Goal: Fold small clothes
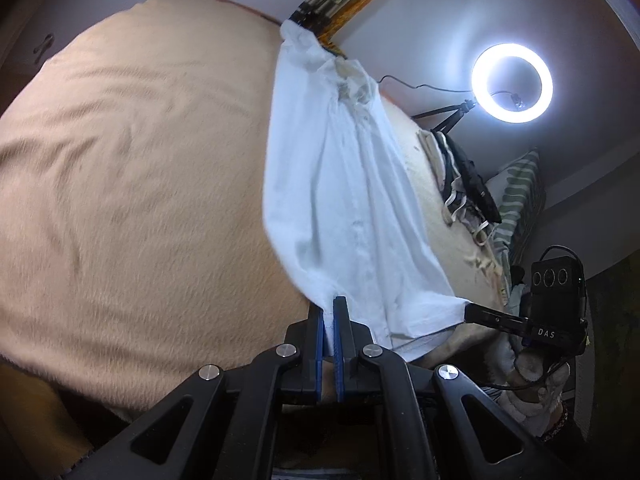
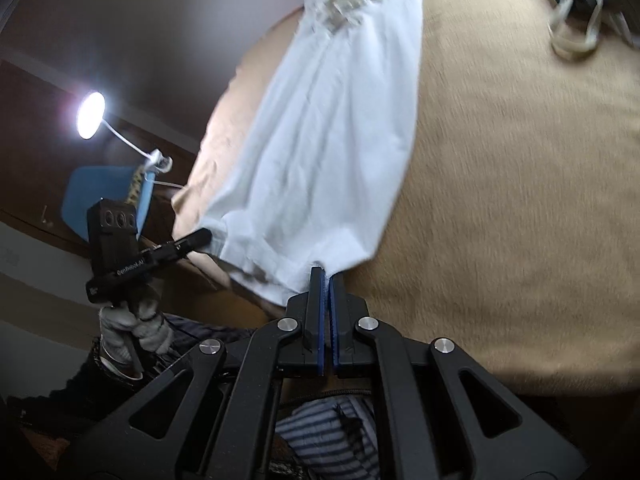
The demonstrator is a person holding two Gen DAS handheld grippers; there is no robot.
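Your left gripper and right gripper each pinch a hem corner of the white shirt, stretched over the bed. It's light, limp cotton; keep it taut.

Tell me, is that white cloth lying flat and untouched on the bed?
No: the white garment is pinched along its near edge by the left gripper and the right gripper, above the tan blanket.
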